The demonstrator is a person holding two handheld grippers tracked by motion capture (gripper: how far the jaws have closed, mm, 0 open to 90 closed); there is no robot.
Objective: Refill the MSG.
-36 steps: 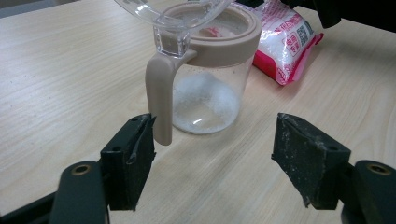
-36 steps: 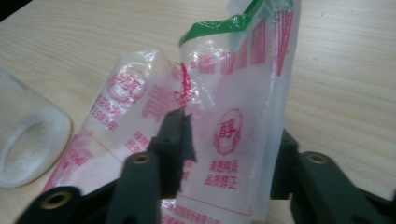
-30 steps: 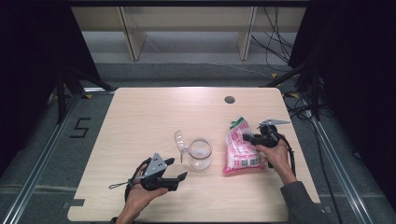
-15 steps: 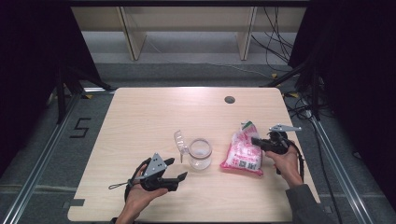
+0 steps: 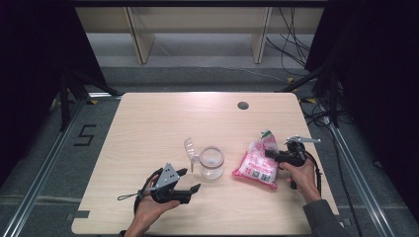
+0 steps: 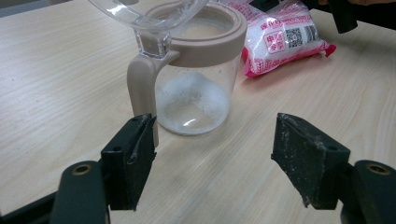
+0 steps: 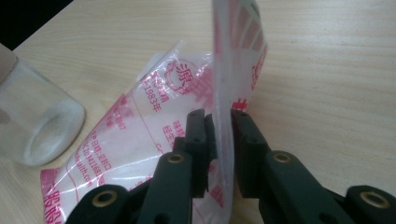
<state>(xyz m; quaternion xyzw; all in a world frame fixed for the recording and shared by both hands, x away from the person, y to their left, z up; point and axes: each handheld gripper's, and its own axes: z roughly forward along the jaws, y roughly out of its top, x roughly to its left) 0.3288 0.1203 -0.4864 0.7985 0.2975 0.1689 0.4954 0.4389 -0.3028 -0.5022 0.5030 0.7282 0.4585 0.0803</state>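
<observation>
A clear jar with a beige rim and handle stands mid-table with white grains inside, and its clear lid is tipped open. In the left gripper view the jar is just beyond my open left gripper, and nothing is between the jaws. That left gripper rests on the table in front of the jar. A pink-and-white bag lies to the right of the jar. My right gripper is at the bag's right end. Its jaws have just been opening, and the bag's top edge stands loosely between them at my right gripper.
A round cable hole sits near the table's far edge. Cables trail on the floor to the right of the table. Wooden shelving stands behind it.
The right hand has carried the bag a little right and lowered it from tilted up to lying flatter on the table. The left gripper has not moved.
</observation>
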